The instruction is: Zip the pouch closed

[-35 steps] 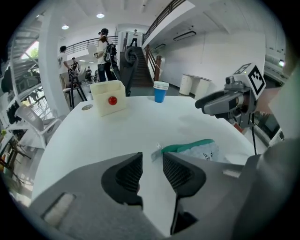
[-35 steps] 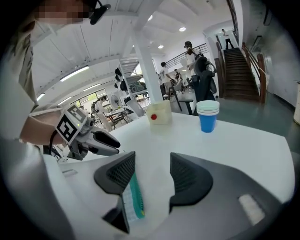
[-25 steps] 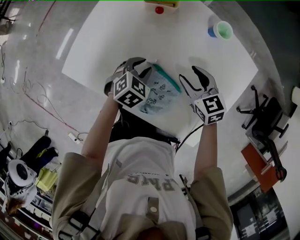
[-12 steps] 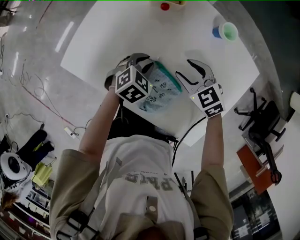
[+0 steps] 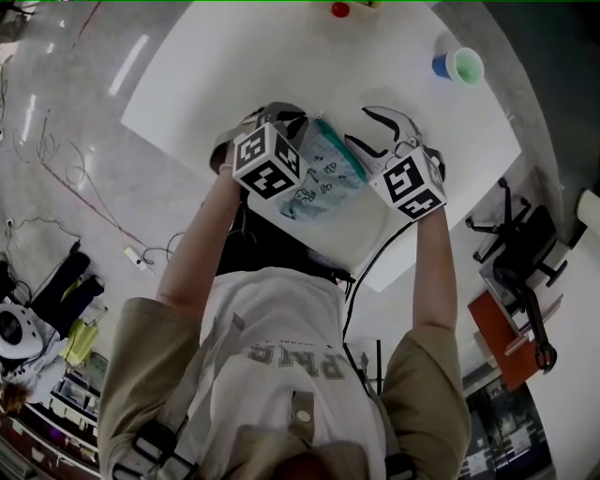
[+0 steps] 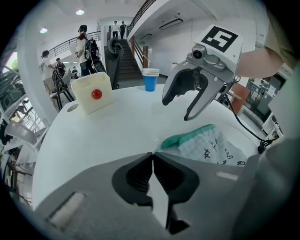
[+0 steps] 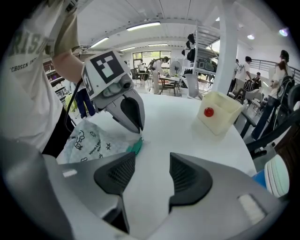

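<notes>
A white quilted pouch [image 5: 323,173] with small prints and a green zipper band lies flat on the white round table [image 5: 216,75]. My left gripper [image 5: 302,124] has just been closing and now stands shut at the far end of the green band, pinching the pouch's corner [image 6: 165,140]. In the right gripper view its closed tips [image 7: 139,129] come down on that green end [image 7: 136,147]. My right gripper [image 5: 361,128] hovers open just right of the pouch, touching nothing; the left gripper view shows its spread jaws [image 6: 176,110] above the pouch [image 6: 211,145].
A cream box with a red button [image 5: 342,7] stands at the table's far edge. Stacked blue and green cups [image 5: 459,66] stand at the far right. The near table edge runs just below the pouch. A black cable [image 5: 375,262] hangs from the right gripper.
The right gripper has moved left toward the pouch and rolled. The left gripper stayed in place and its jaws have drawn together at the pouch's far end.
</notes>
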{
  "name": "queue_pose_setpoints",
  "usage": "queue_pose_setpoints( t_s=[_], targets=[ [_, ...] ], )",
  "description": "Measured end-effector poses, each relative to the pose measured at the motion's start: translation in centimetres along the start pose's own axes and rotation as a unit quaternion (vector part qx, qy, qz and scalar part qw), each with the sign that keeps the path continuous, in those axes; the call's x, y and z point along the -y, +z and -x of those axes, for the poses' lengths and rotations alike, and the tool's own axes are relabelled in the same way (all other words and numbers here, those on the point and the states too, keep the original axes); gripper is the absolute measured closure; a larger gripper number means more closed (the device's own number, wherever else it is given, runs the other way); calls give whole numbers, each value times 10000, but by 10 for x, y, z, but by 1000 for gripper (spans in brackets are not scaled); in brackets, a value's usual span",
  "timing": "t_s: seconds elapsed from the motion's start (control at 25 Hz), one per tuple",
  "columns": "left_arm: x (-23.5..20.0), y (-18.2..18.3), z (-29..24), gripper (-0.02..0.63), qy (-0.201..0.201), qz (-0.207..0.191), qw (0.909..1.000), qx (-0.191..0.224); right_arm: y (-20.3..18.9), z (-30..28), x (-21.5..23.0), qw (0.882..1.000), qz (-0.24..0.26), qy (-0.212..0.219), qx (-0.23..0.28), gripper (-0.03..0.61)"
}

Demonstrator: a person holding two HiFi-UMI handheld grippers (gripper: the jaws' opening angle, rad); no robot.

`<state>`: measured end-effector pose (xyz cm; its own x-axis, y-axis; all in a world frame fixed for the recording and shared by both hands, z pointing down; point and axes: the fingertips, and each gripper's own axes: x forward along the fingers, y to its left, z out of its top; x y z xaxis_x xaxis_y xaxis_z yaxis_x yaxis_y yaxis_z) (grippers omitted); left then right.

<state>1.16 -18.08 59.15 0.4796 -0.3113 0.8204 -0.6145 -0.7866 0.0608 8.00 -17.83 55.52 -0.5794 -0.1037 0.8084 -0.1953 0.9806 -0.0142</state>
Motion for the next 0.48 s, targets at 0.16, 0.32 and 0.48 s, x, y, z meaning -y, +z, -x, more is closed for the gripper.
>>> queue_pose_setpoints(
  t_s=[0.16, 0.32, 0.48],
  targets=[
    [1, 0, 0, 600, -20, 1, 10000, -8, 7, -7, 2, 9998, 210, 58, 12, 370],
    [1, 0, 2, 600, -2, -14, 10000, -16, 11, -16, 5, 9989, 445, 115, -53, 371],
    [1, -1, 0, 601, -41, 30, 10000, -21, 16, -26, 7, 9944, 1005, 258, -204, 373]
  ],
)
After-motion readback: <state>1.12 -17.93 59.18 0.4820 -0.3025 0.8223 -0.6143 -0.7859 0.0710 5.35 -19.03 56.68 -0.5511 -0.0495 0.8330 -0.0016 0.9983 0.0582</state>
